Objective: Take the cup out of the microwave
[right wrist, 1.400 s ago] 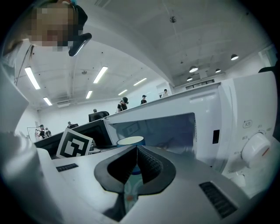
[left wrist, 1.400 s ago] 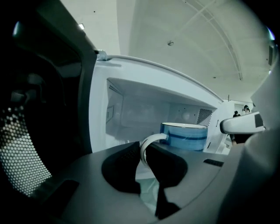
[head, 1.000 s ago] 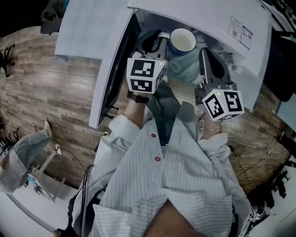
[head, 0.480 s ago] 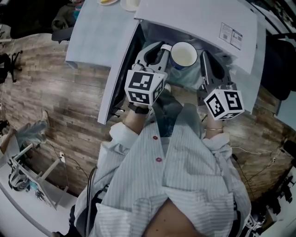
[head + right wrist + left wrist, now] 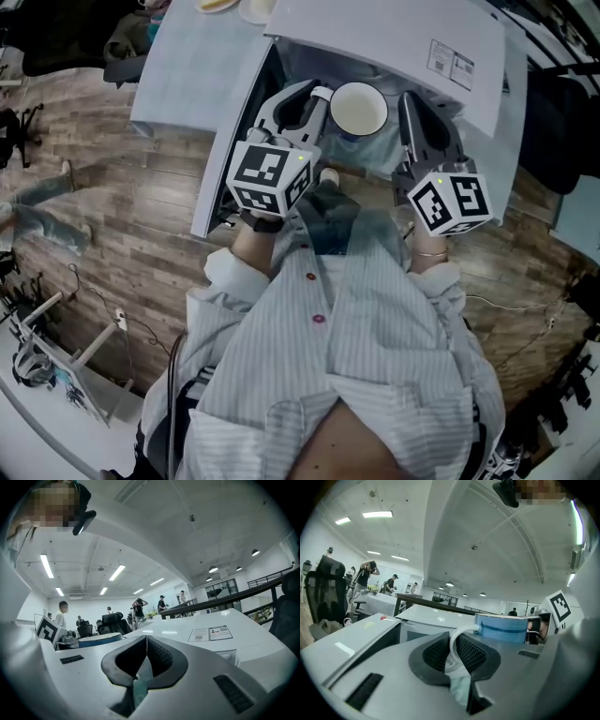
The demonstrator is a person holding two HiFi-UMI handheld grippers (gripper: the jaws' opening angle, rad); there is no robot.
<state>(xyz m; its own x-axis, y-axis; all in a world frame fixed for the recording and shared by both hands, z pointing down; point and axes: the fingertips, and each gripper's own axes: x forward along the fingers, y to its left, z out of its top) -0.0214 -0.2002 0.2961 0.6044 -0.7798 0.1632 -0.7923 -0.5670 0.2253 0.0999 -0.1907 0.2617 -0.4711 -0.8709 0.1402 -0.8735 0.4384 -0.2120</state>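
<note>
A white cup with a blue outside (image 5: pixel 359 110) hangs in front of the open white microwave (image 5: pixel 394 42). My left gripper (image 5: pixel 322 94) is shut on its white handle (image 5: pixel 459 637); the pads pinch the loop, and the cup body (image 5: pixel 502 627) sticks out to the right. The right gripper (image 5: pixel 410 101) hovers just right of the cup, apart from it. Its jaws (image 5: pixel 146 641) are shut with nothing between them. From the right gripper view the cup's rim (image 5: pixel 99 640) shows to the left.
The microwave door (image 5: pixel 217 178) stands swung open on the left. Plates (image 5: pixel 239 6) lie on a white surface beyond it. Wooden floor (image 5: pixel 112 216) lies below. Desks, an office chair (image 5: pixel 326 592) and several people fill the room behind.
Both grippers have risen together. The cup, held by its handle, came up with the left one and now sits higher in front of the microwave opening.
</note>
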